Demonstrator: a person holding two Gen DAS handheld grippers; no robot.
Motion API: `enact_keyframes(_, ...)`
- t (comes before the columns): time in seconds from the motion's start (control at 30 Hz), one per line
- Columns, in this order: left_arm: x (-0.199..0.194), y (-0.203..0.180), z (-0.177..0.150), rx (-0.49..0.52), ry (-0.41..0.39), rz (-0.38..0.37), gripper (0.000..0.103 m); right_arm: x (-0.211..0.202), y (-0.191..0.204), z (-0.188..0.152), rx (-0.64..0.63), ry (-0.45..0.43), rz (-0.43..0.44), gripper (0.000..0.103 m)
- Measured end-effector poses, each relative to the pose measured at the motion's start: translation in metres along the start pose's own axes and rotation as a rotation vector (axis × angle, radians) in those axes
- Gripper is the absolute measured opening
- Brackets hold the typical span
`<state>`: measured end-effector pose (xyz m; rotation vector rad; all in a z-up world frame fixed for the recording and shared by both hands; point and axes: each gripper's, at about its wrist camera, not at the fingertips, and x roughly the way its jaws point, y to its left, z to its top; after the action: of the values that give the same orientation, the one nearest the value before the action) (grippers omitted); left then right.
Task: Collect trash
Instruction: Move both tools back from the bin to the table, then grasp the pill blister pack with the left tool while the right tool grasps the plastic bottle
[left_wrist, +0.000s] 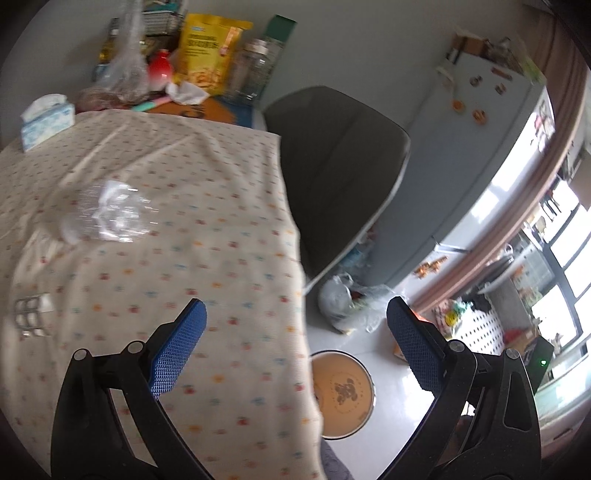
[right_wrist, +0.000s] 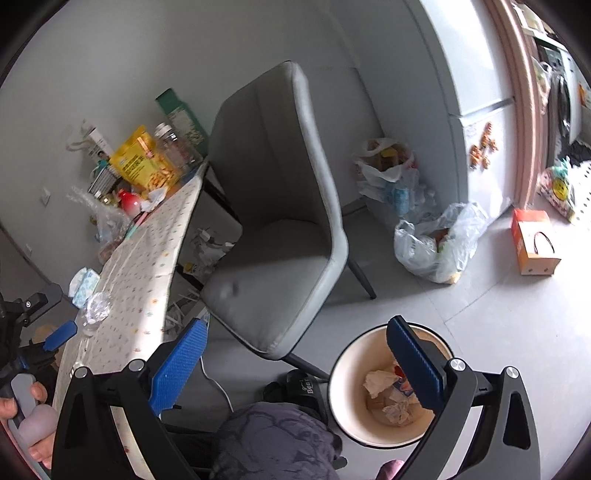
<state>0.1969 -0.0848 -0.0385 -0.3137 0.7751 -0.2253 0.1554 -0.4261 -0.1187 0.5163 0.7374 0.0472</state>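
Observation:
A crumpled clear plastic wrapper (left_wrist: 107, 218) lies on the patterned tablecloth (left_wrist: 184, 258), ahead and left of my left gripper (left_wrist: 295, 343), which is open and empty above the table's right edge. The wrapper also shows in the right wrist view (right_wrist: 96, 306). A round waste bin (right_wrist: 343, 387) stands on the floor with crumpled paper trash (right_wrist: 380, 384) inside. My right gripper (right_wrist: 295, 354) is open and empty, above the floor, its right finger over the bin. The bin's rim also shows in the left wrist view (left_wrist: 371, 380).
A grey chair (right_wrist: 273, 221) stands beside the table. A tissue pack (left_wrist: 46, 120), snack bag (left_wrist: 210, 48), jar (left_wrist: 255, 70) and red bottle (left_wrist: 160, 74) crowd the table's far end. Plastic bags (right_wrist: 436, 243) and a cardboard box (right_wrist: 533, 240) lie on the floor near the fridge (right_wrist: 476, 110).

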Motion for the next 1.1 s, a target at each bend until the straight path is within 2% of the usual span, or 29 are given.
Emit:
enact_keyframes(0.53,-0.046,0.091,-0.005,-0.11,-0.059,0.078,0.097,-0.001,0.079,-0.009,-0.123,0.019,0.062,0.096)
enact_keyframes(0.8,-0.054,0.139,-0.013,-0.152,-0.052,0.173,0.097,0.002,0.117,-0.019,-0.176,0.034,0.093,0.096)
enact_keyframes(0.97,-0.045,0.165,-0.016,-0.161,-0.028,0.266,0.097,0.011,0.144,-0.022,-0.212,0.055,0.125,0.096)
enact_keyframes(1.03,-0.039,0.175,-0.016,-0.183,-0.011,0.284,0.094,0.016,0.157,-0.023,-0.218,0.065,0.147,0.096)
enact_keyframes(1.1,-0.035,0.181,-0.017,-0.192,0.0,0.299,0.086,0.02,0.169,-0.023,-0.226,0.074,0.168,0.096)
